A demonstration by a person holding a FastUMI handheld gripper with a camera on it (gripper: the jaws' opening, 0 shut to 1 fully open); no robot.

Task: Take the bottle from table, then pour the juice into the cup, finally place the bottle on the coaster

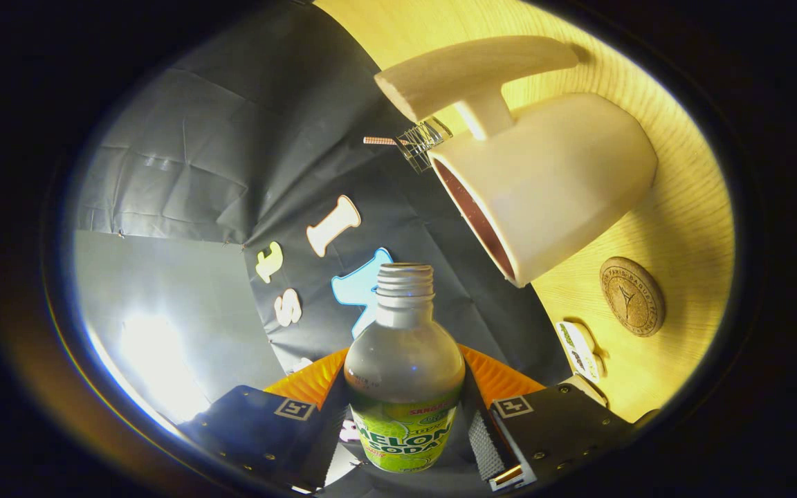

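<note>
My gripper is shut on the bottle, a clear plastic one with a green label and an uncapped threaded neck. Both fingers press its sides. The whole view is rolled over, so the wooden table stands on edge beyond the fingers. The white cup, with a dark inside and a large handle, sits on that table. Its rim is just beyond the bottle's mouth and off to one side, with a gap between them. A round cork coaster lies flat on the table beside the cup, nearer to me.
A small wire object with a pink stick pokes out behind the cup's rim. A small white piece with a green mark lies on the table near the coaster. A bright lamp glare shows on the booth wall.
</note>
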